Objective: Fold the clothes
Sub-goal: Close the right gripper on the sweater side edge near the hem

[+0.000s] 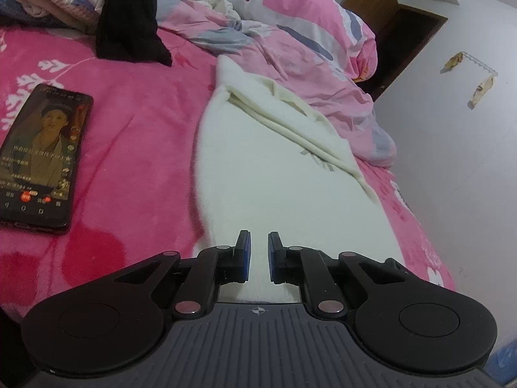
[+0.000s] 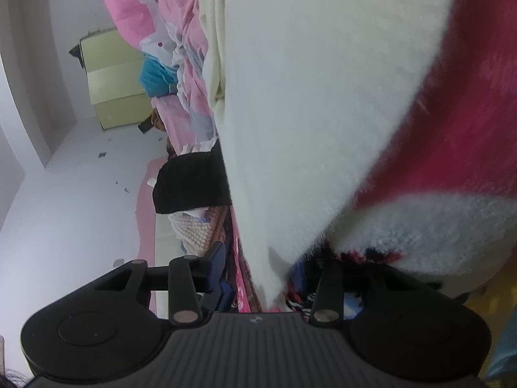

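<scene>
Pink bed blanket is holding a white fuzzy garment on its right side.
Left gripper is pinching the garment's near edge tight; right gripper is straddling cloth, grip unclear. Both should be lifting evenly, keeping edges matched.

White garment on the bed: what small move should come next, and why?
Probably lift the near edge and carry it toward the far end. The left gripper looks shut on the white fleece garment, which lies flat on the pink blanket, and the right gripper has the same fabric between its fingers.
</scene>
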Demonstrator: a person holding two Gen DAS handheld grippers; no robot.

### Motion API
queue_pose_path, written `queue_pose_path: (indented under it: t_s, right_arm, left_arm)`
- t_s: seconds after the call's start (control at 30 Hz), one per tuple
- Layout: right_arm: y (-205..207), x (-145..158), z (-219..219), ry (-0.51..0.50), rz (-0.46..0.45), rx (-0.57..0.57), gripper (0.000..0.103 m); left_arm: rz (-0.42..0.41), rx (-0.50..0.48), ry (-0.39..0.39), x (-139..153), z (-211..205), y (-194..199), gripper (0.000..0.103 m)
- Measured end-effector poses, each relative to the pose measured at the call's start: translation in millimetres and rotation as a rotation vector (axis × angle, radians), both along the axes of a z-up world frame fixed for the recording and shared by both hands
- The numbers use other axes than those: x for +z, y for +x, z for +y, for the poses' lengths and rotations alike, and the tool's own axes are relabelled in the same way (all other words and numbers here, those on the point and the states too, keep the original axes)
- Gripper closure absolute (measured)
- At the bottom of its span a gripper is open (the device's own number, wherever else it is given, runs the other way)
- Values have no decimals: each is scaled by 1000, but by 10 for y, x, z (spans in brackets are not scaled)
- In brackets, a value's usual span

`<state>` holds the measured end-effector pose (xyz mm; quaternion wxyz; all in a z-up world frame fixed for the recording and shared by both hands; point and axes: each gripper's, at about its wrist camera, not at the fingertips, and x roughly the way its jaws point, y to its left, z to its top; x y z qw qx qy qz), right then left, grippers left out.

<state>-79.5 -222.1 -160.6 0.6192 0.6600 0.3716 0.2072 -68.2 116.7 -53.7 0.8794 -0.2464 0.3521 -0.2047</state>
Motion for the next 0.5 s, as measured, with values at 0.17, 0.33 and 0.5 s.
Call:
queue_pose_path:
  t_s: [0.17, 0.33, 0.5]
  right_arm:
    - [44, 16, 86, -16, -6, 7, 75]
    - [80, 3, 170, -34, -12, 40, 94]
    - [74, -19, 164, -2, -20, 31, 98]
  left_arm:
    - [22, 13, -55, -36, 118, 21, 92]
    - [76, 58, -139, -119, 263, 83, 70]
    - [154, 66, -258, -262, 359, 163, 50]
